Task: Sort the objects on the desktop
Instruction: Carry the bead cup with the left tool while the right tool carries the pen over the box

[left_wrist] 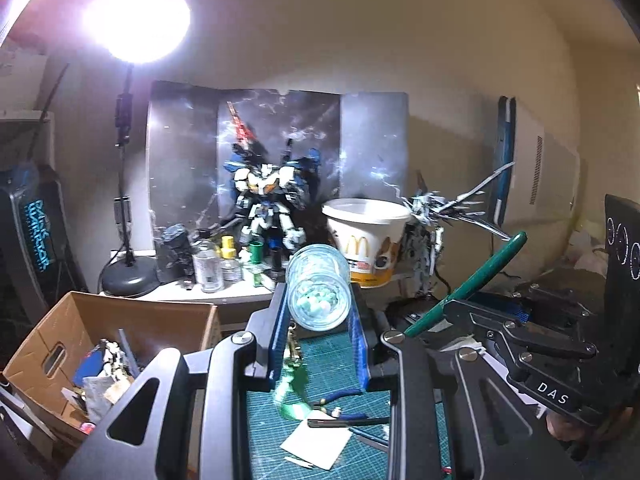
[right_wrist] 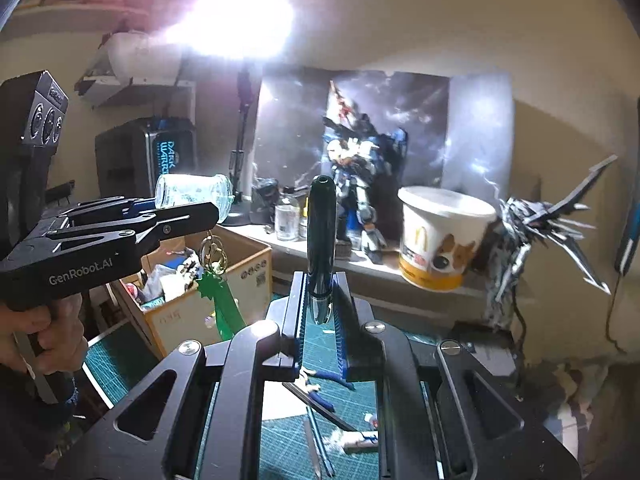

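My left gripper (left_wrist: 319,308) is shut on a clear plastic jar (left_wrist: 319,286) with small pale bits inside, held on its side above the green cutting mat (left_wrist: 324,360). A green keychain strap (left_wrist: 290,384) hangs under it. The jar also shows in the right wrist view (right_wrist: 194,194), with the left gripper (right_wrist: 188,216) below it. My right gripper (right_wrist: 320,300) is shut on a dark green pen (right_wrist: 320,240), held upright. In the left wrist view the pen (left_wrist: 472,284) slants up from the right gripper (left_wrist: 452,308).
An open cardboard box (left_wrist: 72,340) of loose parts stands at the left. A McDonald's paper bucket (left_wrist: 366,240), small bottles (left_wrist: 208,264) and a robot model (left_wrist: 266,208) stand on the back shelf. Blue pliers (left_wrist: 344,400), a paper scrap (left_wrist: 316,446) and tools lie on the mat.
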`<state>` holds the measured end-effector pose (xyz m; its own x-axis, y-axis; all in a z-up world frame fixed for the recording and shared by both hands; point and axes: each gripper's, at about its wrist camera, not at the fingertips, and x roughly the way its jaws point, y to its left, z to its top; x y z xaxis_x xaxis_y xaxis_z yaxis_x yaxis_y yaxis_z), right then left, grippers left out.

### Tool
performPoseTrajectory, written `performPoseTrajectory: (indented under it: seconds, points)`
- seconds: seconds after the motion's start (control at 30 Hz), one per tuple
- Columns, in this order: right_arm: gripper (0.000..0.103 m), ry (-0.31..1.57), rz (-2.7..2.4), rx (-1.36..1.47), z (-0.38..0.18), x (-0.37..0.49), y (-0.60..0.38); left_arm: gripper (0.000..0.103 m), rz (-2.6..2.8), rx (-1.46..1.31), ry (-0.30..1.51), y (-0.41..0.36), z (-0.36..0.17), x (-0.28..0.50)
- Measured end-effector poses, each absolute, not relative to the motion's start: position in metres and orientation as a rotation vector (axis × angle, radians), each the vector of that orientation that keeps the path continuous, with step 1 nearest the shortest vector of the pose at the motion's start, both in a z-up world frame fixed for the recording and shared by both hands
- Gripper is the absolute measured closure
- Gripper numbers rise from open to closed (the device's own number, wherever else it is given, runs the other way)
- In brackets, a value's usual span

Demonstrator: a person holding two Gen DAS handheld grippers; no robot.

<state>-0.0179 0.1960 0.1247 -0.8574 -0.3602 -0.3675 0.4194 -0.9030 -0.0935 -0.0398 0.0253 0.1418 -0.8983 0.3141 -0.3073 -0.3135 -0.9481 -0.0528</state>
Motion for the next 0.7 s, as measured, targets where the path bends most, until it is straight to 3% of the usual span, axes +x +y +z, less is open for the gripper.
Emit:
performPoseTrajectory:
  seconds: [0.7]
  points:
    - [0.091, 0.270, -2.532, 0.417, 0.137, -0.044, 0.095, 0.075, 2.951, -0.454, -0.050, -0.069, 0.157, -0.046]
